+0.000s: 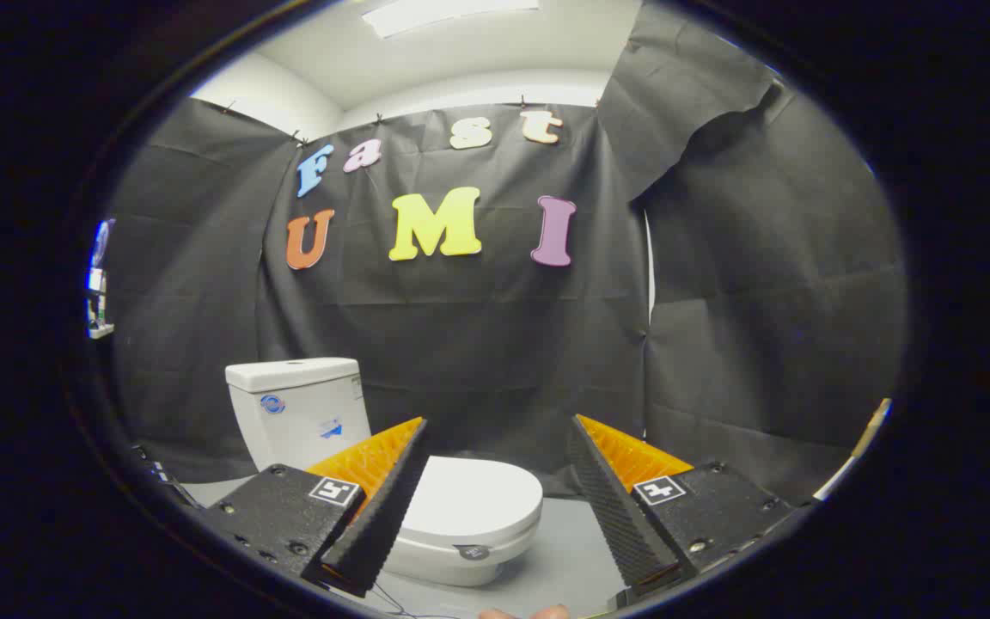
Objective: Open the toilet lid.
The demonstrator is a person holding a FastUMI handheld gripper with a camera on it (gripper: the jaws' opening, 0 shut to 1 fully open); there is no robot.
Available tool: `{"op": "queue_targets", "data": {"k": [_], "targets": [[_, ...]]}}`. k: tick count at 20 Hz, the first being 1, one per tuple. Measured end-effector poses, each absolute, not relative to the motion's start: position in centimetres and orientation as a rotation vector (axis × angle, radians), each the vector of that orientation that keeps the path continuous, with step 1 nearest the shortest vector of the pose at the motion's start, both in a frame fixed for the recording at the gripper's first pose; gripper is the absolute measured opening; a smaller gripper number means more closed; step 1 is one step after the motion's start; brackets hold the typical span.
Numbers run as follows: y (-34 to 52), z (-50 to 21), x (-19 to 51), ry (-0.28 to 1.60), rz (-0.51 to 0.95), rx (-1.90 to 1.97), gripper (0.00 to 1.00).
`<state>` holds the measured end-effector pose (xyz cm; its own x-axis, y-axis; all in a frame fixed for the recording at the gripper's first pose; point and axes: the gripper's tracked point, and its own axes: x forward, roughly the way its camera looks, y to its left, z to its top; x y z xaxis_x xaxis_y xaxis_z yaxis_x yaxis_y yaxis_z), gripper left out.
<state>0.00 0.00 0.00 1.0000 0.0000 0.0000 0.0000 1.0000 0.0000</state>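
Observation:
A white toilet stands on the grey floor against the black cloth wall, its tank [297,408] behind and its lid [473,497] lying flat and closed over the bowl. My gripper [499,430] is held open well short of the toilet, with nothing between its fingers. The left finger [383,503] overlaps the lid's left part in the view, and the right finger [611,499] stands to the right of the bowl. The lid's front edge [495,537] shows between the two fingers.
Grey floor [564,559] lies in front of and to the right of the toilet. The black cloth wall [478,344] closes off the back and the right side. A bit of a person's hand [529,612] shows below the fingers.

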Motion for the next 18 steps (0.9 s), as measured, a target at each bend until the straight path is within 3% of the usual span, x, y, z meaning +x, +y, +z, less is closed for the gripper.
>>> {"op": "queue_targets", "data": {"k": [18], "targets": [[0.51, -0.01, -0.02, -0.012, -0.020, -0.015, 1.00]]}}
